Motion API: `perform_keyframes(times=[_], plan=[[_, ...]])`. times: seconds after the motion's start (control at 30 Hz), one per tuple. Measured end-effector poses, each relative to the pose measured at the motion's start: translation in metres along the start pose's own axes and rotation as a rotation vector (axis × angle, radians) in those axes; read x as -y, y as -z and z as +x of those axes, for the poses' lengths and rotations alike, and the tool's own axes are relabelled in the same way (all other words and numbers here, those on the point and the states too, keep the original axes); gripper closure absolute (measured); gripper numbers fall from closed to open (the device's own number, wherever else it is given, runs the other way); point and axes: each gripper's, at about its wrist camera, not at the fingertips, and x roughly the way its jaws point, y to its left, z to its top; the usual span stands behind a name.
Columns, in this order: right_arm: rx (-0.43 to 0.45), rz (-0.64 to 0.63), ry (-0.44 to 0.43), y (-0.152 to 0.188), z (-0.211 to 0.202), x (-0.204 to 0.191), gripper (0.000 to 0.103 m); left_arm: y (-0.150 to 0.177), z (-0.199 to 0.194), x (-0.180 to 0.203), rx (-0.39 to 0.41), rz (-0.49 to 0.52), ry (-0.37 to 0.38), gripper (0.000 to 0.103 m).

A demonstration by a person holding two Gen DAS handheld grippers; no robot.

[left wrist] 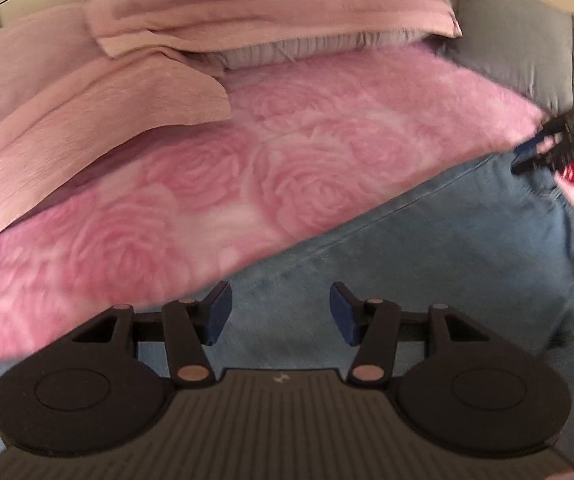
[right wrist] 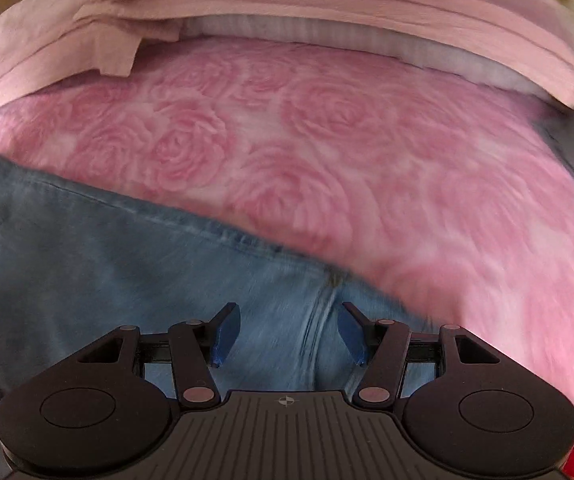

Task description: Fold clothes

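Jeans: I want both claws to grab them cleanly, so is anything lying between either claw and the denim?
Nothing visible does. The left claw and right claw are both open with bare jeans directly below; the folded pink blankets lie farther back.

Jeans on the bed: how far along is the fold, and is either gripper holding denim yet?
Done: the jeans lie spread on the pink rose blanket; no fold shows in either view. In hand: nothing. The left gripper and the right gripper are both open above the denim, the right one over a seam. Left: grasping and every fold. Both views are blurred, so part of the jeans stays unseen.
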Motion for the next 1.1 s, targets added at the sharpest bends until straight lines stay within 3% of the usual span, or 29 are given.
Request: perform_keyframes(times=[0.2, 0.27, 0.3, 0.37, 0.4, 0.47, 0.53, 0.57, 0.6, 0.67, 0.87, 0.97, 1.1], plan=[[-0.086, -0.104, -0.094, -0.023, 0.039, 0.026, 0.045, 0.003, 0.039, -0.029, -0.09, 0.15, 0.037, 0.052], [-0.108, -0.101, -0.131, -0.026, 0.044, 0.033, 0.044, 0.005, 0.043, -0.038, -0.113, 0.181, 0.047, 0.048], [-0.115, -0.096, -0.144, -0.026, 0.044, 0.036, 0.042, 0.006, 0.044, -0.041, -0.126, 0.193, 0.053, 0.044], [-0.137, -0.1, -0.136, -0.027, 0.046, 0.039, 0.026, 0.009, 0.047, -0.044, -0.146, 0.22, 0.06, 0.04], [-0.144, -0.114, -0.132, -0.026, 0.047, 0.039, 0.025, 0.01, 0.048, -0.045, -0.148, 0.228, 0.066, 0.04], [-0.152, -0.15, -0.127, -0.023, 0.05, 0.037, 0.025, 0.012, 0.051, -0.047, -0.151, 0.246, 0.078, 0.04], [-0.146, -0.156, -0.123, -0.021, 0.05, 0.036, 0.025, 0.013, 0.052, -0.048, -0.151, 0.261, 0.091, 0.05], [-0.144, -0.152, -0.125, -0.021, 0.049, 0.035, 0.039, 0.012, 0.051, -0.048, -0.144, 0.27, 0.096, 0.066], [-0.142, -0.149, -0.126, -0.021, 0.048, 0.034, 0.043, 0.013, 0.047, -0.044, -0.137, 0.288, 0.082, 0.085], [-0.141, -0.138, -0.119, -0.021, 0.044, 0.032, 0.081, 0.013, 0.04, -0.037, -0.125, 0.33, 0.047, 0.098], [-0.011, -0.223, 0.025, -0.008, -0.014, -0.002, 0.086, 0.014, -0.008, -0.009, -0.011, 0.391, -0.112, 0.099], [0.092, -0.271, 0.136, 0.003, -0.057, -0.028, 0.086, 0.019, -0.063, 0.008, 0.088, 0.336, -0.184, 0.098], [0.25, -0.281, 0.265, 0.047, -0.138, -0.07, 0.086, 0.055, -0.16, 0.044, 0.238, 0.178, -0.19, 0.098]])
